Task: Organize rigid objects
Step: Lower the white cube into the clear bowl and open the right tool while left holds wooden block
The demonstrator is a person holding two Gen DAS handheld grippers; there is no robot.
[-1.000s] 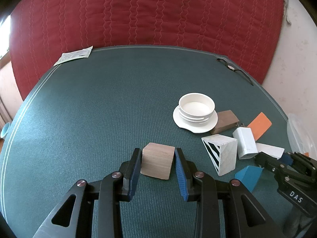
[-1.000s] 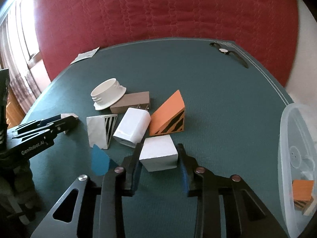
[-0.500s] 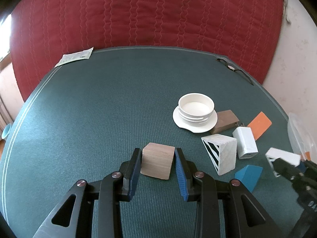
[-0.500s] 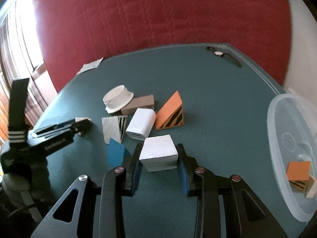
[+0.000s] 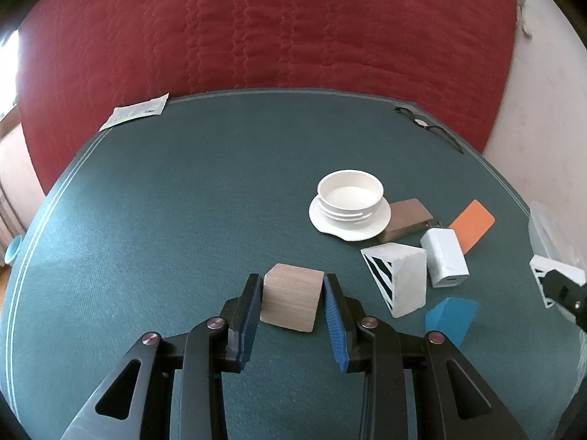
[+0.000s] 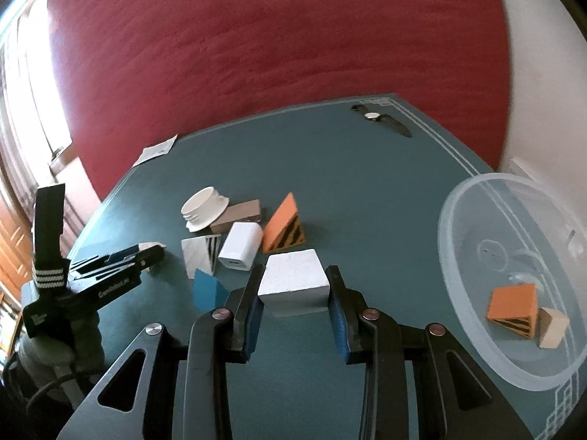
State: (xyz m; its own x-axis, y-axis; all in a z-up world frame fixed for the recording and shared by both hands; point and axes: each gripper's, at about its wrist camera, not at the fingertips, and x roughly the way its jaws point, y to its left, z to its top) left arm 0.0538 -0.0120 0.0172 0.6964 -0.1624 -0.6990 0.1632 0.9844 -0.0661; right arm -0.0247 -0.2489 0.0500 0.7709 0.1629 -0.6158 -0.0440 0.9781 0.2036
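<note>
A light wooden cube (image 5: 290, 299) rests on the green table cloth (image 5: 165, 220), and my left gripper (image 5: 291, 282) is shut on it, blue pads against both sides. My right gripper (image 6: 295, 275) is shut on a white cube (image 6: 293, 277) and holds it clear of the table, left of a clear plastic bowl (image 6: 458, 227). Inside the bowl lie an orange striped wedge (image 6: 511, 310) and a pale wooden block (image 6: 552, 328). In the left wrist view the white cube (image 5: 550, 269) shows at the far right edge.
Clustered mid-table are a white ribbed lid (image 5: 350, 203), a brown block (image 5: 407, 218), a white charger-like block (image 5: 444, 256), an orange wedge (image 5: 471, 223), a white striped wedge (image 5: 396, 275) and a blue wedge (image 5: 451, 315). A wristwatch (image 5: 427, 128) and a paper slip (image 5: 135, 115) lie at the far edge.
My right gripper has lifted the white cube off the table and carried it right, toward the clear bowl. The left gripper and its wooden cube have stayed put.
</note>
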